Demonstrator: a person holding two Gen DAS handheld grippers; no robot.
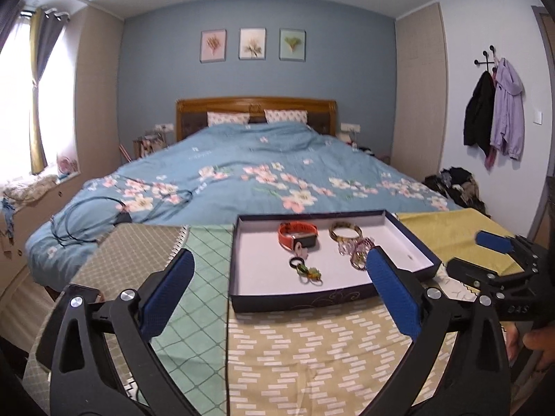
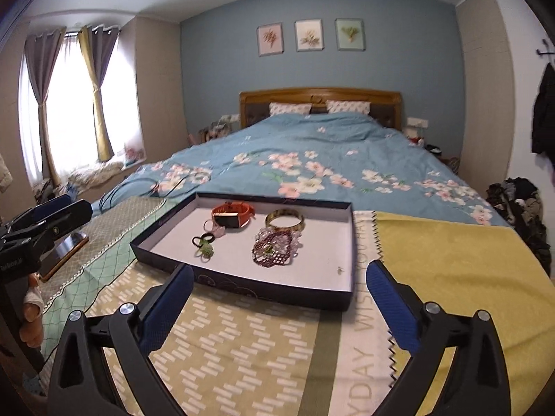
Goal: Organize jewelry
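Blue rubber pads face each other across a wide gap on both tools. The left gripper (image 1: 279,294) stands spread with nothing between its fingers (image 1: 392,298), hanging over the patterned cloth (image 1: 312,357) just short of the tray; the right-hand pad overlaps the tray's near corner in its own view. The right gripper (image 2: 279,303) is likewise released and empty, poised above the same cloth with the tray's front wall just ahead of its fingertips (image 2: 166,308).

The tray (image 2: 263,286) is a shallow dark box with a white floor, resting on the cloths. Inside, toward the back, lies an orange-strapped watch (image 2: 231,217). Beside it to the right sits a gold bangle (image 2: 285,221). In front of the bangle is a heap of purple and pink beaded bracelets (image 2: 275,246), touching or nearly touching it. Nearer the left front are a black hair tie and a small green charm (image 2: 204,245).

A yellow cloth (image 2: 461,277) spreads to the right of the tray, a green diamond-print cloth (image 1: 204,277) to the left. Behind everything stretches the bed (image 1: 249,166) with its blue floral quilt, a dark cable (image 1: 104,215) looped on it, and three framed prints (image 1: 252,44) on the blue wall.
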